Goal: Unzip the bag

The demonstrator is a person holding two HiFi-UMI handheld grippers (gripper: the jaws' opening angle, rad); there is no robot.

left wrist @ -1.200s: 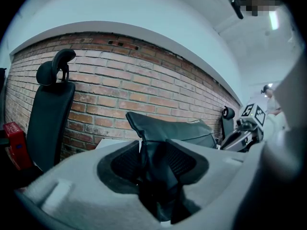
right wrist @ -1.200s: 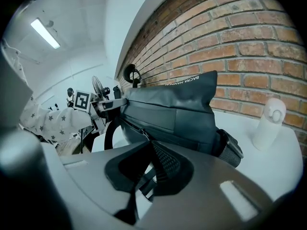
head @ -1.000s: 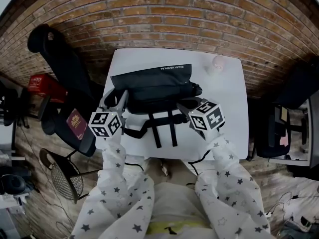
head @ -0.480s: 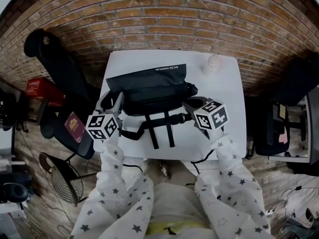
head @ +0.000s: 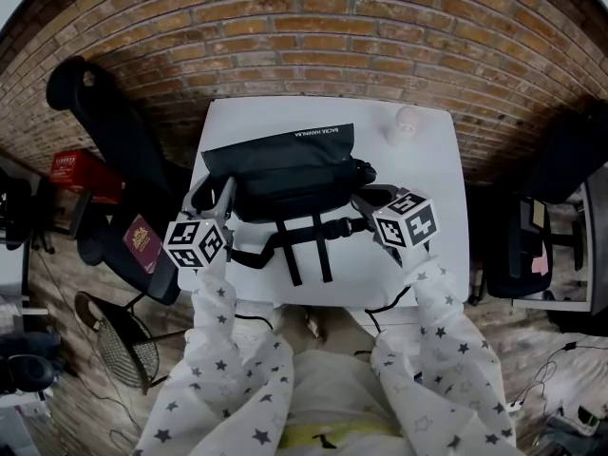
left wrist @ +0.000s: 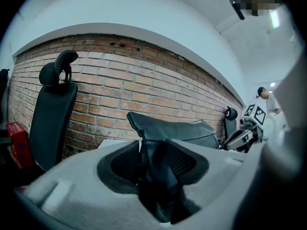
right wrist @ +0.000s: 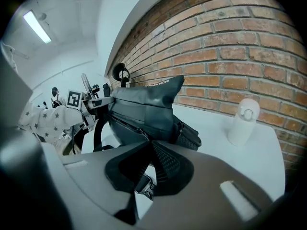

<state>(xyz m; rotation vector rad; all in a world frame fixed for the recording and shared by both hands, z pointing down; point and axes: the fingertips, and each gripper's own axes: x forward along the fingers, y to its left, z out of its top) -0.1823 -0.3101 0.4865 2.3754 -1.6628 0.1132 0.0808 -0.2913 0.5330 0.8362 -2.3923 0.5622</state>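
A black bag (head: 285,164) lies on the white table (head: 432,183), its straps (head: 309,245) trailing toward the near edge. My left gripper (head: 213,194) is at the bag's left end, shut on a fold of the bag's black fabric (left wrist: 156,152), which fills the gap between its pads. My right gripper (head: 365,199) is at the bag's right end. In the right gripper view, that gripper (right wrist: 151,169) is shut on a small zipper pull (right wrist: 145,186). The bag (right wrist: 144,109) shows a zipper line that gapes open along its front.
A small white bottle (head: 407,122) stands at the table's far right corner, near the brick wall. A black office chair (head: 104,112) and a red box (head: 81,169) are left of the table. More chairs stand at the right.
My right gripper has slid a little to the right along the bag toward its right end, still shut. The left gripper has kept its hold on the bag's left end.
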